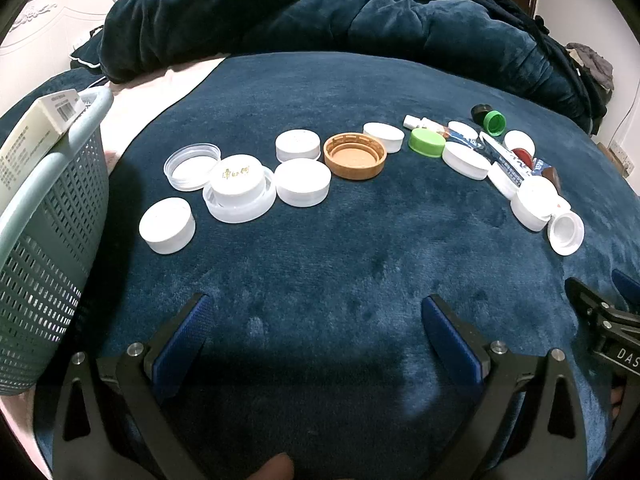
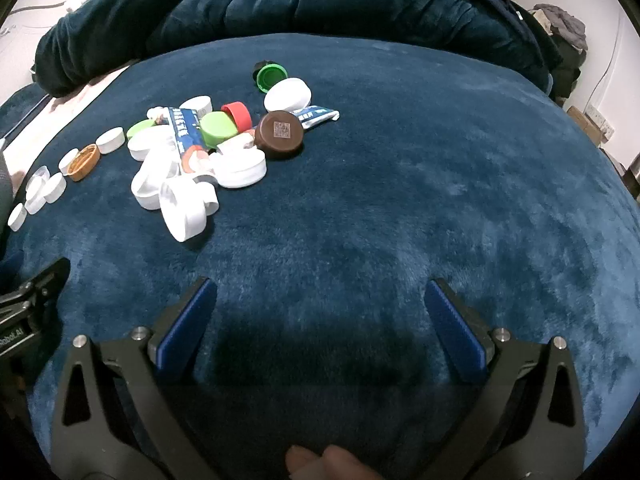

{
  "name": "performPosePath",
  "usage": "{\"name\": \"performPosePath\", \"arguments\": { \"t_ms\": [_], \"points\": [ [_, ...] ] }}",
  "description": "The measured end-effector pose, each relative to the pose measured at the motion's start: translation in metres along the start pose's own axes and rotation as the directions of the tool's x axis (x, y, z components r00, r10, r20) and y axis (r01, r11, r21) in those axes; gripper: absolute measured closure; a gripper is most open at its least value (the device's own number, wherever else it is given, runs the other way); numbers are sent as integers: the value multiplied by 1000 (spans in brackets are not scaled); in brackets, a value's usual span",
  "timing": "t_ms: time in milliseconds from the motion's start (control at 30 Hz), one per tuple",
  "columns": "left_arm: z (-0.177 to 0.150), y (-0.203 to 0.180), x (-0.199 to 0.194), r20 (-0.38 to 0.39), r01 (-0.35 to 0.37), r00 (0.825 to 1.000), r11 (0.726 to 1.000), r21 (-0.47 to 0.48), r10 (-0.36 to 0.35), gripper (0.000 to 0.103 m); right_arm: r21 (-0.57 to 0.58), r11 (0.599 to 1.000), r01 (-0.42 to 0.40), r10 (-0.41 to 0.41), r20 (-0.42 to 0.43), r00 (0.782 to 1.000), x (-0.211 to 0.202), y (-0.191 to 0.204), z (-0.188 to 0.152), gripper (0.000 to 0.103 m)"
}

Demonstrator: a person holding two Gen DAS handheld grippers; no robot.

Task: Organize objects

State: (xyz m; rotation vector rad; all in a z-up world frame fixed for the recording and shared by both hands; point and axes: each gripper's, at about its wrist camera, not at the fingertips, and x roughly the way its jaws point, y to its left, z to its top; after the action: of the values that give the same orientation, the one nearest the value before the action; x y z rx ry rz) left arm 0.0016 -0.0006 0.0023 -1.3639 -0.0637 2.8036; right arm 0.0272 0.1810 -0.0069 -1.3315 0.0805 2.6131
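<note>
Both my left tongs [image 1: 316,320] and right tongs [image 2: 320,304] hover spread and empty near the bed's [image 2: 440,184] front edge, and I worry that the jumbled lids [image 2: 192,148] mid-bed could tumble if one is clipped.

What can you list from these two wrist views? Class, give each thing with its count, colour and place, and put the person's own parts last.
Round plastic lids and caps: many, mostly white, count unclear; loose row at left, pile at right.
Orange-brown ridged plastic cap: one, open side up, mid-row.
Brown round lid with printed code: one, right edge of pile.
Red plastic cap: one, in pile.
Blue-and-white squeeze tube: one, lying across pile.
Grey-green perforated plastic basket: one, far left, holding a box.
Dark blue plush blanket: one, under everything.
Left gripper: open, empty.
Right gripper: open, empty.
</note>
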Motion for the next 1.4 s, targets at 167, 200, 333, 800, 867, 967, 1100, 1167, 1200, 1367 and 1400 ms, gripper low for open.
{"name": "performPosePath", "arguments": {
  "t_ms": [167, 200, 333, 800, 867, 967, 1100, 1167, 1200, 1367, 1400],
  "points": [
    [-1, 0, 0, 2, 0, 1000, 1000, 0, 0, 0, -2, 1000, 3, -3, 2, 1000, 1, 0, 0, 0],
    [0, -1, 0, 2, -1, 1000, 1000, 1, 1, 0, -2, 1000, 4, -4, 2, 1000, 1, -1, 0, 0],
    [0, -1, 1, 3, -2, 1000, 1000, 2, 2, 0, -6, 1000, 14, -14, 2, 1000, 1, 1, 0, 0],
    [3, -3, 3, -9, -14, 1000, 1000, 12, 14, 0, -16, 999, 30, -30, -8, 1000, 1, 4, 1, 0],
    [2, -3, 3, -9, -15, 1000, 1000, 12, 15, 0, -17, 999, 35, -35, -16, 999, 1, 3, 4, 0],
    [3, -5, 4, -16, -23, 1000, 1000, 19, 23, 0, -17, 999, 36, -37, -21, 999, 1, 2, 3, 0],
    [6, -6, 5, -42, -28, 999, 999, 21, 29, 0, -14, 999, 37, -37, -39, 999, 1, 1, 6, 0],
    [8, -5, 6, -65, -27, 997, 999, 18, 28, 0, -13, 999, 40, -40, -47, 998, 1, 1, 6, 0],
    [10, -5, 7, -77, -28, 997, 999, 18, 29, 0, -13, 999, 41, -42, -51, 998, 1, 1, 7, 0],
    [17, -6, 11, -109, -34, 993, 999, 27, 37, 0, -10, 999, 44, -44, -106, 993, 4, 0, 13, 0],
    [17, -5, 11, -111, -31, 993, 999, 18, 33, 0, -12, 999, 41, -42, -118, 992, 5, 0, 14, 0]
  ]
}}
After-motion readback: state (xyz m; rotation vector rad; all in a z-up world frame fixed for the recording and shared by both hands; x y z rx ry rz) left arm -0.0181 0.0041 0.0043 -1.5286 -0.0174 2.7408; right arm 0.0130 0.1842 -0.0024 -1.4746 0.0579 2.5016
